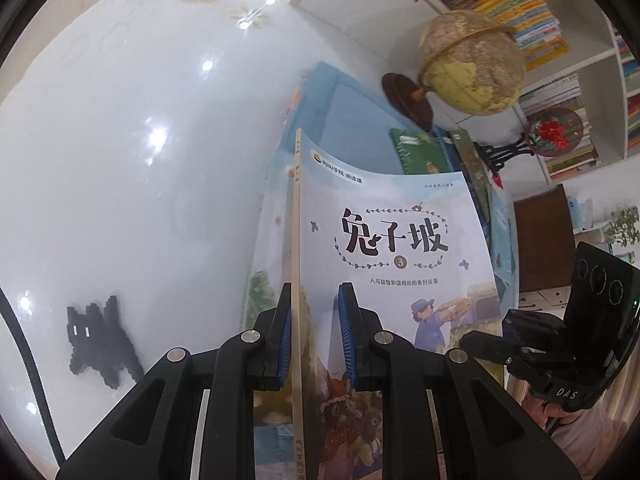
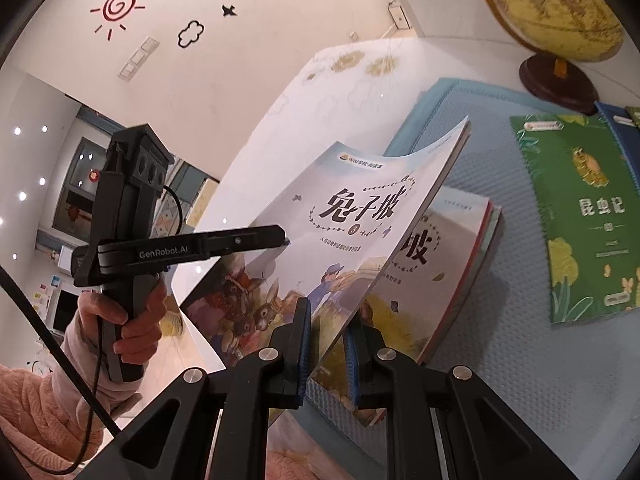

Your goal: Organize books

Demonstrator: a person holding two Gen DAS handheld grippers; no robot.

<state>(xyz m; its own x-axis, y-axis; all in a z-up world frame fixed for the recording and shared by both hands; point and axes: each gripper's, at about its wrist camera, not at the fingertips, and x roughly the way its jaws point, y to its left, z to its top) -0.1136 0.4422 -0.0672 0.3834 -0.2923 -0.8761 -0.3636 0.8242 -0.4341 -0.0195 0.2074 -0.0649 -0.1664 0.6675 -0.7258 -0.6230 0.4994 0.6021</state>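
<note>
A pale blue picture book (image 1: 392,240) with rabbits on its cover and a "3" under the title is held up off the table, its cover bowing. My left gripper (image 1: 316,312) is shut on its spine edge. My right gripper (image 2: 326,332) is shut on the book's (image 2: 352,216) lower right edge. The left gripper (image 2: 286,240) shows from the side, held by a hand in a pink sleeve. Under the lifted book lies a stack of similar books (image 2: 452,264) on a blue mat (image 2: 520,360). A green book (image 2: 580,216) lies flat to the right.
A globe (image 1: 472,64) on a dark wooden base stands at the back of the white table (image 1: 120,160). Behind it are full bookshelves (image 1: 540,20) and a round red ornament on a black stand (image 1: 556,132). A black cat-shaped figure (image 1: 100,340) lies on the table's left.
</note>
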